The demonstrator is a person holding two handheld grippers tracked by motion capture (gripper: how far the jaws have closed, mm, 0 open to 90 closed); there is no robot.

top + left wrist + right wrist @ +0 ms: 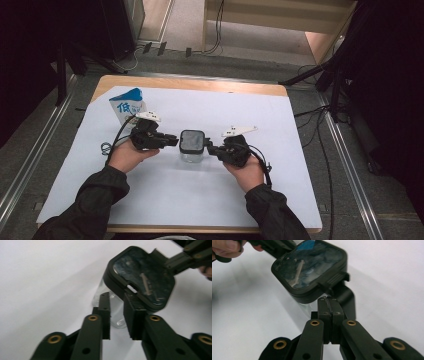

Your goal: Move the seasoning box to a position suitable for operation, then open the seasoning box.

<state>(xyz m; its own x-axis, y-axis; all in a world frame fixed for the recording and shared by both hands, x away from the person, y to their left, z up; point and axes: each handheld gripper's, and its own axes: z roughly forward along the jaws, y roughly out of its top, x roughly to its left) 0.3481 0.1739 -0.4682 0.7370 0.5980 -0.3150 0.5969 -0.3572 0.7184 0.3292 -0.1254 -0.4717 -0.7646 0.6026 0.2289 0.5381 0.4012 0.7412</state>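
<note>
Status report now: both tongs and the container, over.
Left tongs open, at the lid latch. Right tongs shut, under the opposite latch. Clear container upright, black lid on. Milk carton behind, clear of it.

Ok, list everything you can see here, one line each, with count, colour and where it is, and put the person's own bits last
Container: one, clear body, middle of the mat.
Lid: one, black frame with see-through pane, on the container.
Carton: one, white and blue, far left of the mat.
Mat: one, white, covering the table.
Table: one, wooden, under the mat.
Left gripper: one, black, jaws slightly apart at the lid's left edge.
Right gripper: one, black, jaws shut at the lid's right latch.
Sleeves: two, dark, at the near edge.
</note>
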